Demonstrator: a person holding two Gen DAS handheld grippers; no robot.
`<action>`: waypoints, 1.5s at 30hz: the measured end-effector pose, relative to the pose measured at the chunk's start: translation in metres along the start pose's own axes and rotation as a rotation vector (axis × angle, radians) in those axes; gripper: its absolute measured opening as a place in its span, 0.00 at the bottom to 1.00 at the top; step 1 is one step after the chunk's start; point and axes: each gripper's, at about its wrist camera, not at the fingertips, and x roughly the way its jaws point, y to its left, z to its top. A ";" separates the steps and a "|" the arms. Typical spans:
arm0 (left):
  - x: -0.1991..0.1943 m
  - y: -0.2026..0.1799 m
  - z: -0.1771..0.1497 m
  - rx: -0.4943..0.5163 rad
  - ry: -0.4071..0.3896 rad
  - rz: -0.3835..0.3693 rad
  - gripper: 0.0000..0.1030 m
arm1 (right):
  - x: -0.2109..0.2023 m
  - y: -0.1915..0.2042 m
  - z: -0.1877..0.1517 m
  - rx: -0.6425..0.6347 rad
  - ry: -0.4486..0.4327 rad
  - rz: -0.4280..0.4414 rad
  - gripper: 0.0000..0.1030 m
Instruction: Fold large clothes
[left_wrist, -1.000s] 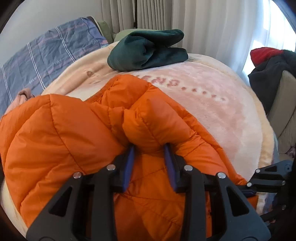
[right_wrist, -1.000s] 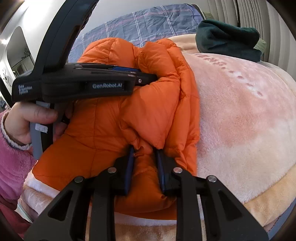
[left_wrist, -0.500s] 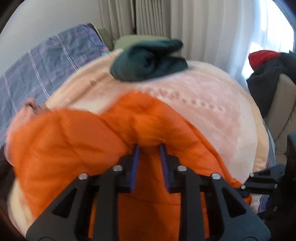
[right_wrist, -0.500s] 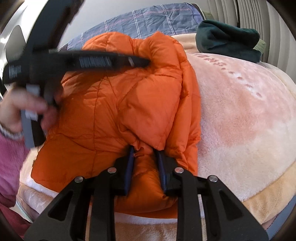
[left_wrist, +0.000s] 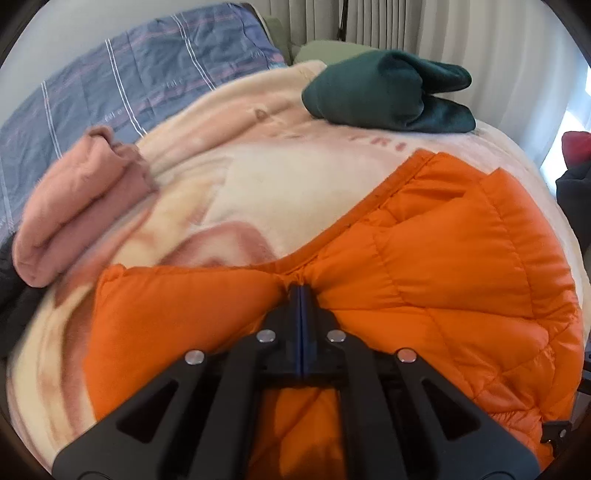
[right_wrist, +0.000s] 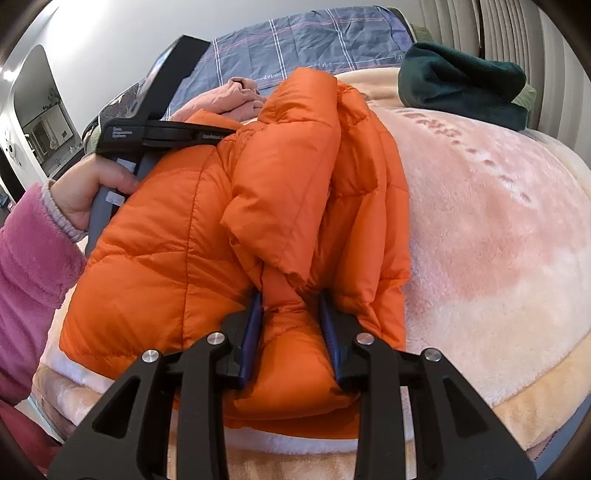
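My orange puffer jacket (right_wrist: 207, 236) lies bunched on the pale pink fleece blanket (right_wrist: 498, 229) that covers the bed, near the blanket's near edge. In the right wrist view it is doubled over itself, with a thick padded fold standing up along its middle and a flatter quilted panel spreading away to the left.

My right gripper (right_wrist: 290, 328) has a plump roll of the jacket's lower edge between its jaws. Those jaws are opening at this moment; the blue pads sit against either side of the roll, and the padding fills the gap between them.

My left gripper (left_wrist: 302, 295) has its jaws closed right down, blue pads together with no gap that I can see. Their tips meet the jacket's piped edge where the fabric puckers into a pinch, so only a thin bit of hem can be caught there. In the right wrist view that gripper lies across the jacket's far left side, held by a hand (right_wrist: 92, 192) in a pink sleeve (right_wrist: 33, 273).

Farther out on the blanket sit a folded dark green garment (left_wrist: 388, 92) and a rolled salmon-pink garment (left_wrist: 77, 206), both well apart from the jacket. Behind them lies a blue plaid cover (left_wrist: 122, 77).
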 end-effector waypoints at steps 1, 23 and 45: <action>0.003 0.001 -0.001 -0.007 0.004 -0.007 0.02 | 0.000 -0.001 -0.001 0.006 0.000 0.005 0.30; -0.020 -0.120 0.045 0.344 0.010 -0.170 0.42 | -0.001 0.002 0.000 -0.012 0.009 0.008 0.32; -0.086 -0.049 0.038 0.137 -0.168 -0.108 0.46 | 0.004 0.002 0.006 -0.062 0.034 -0.016 0.34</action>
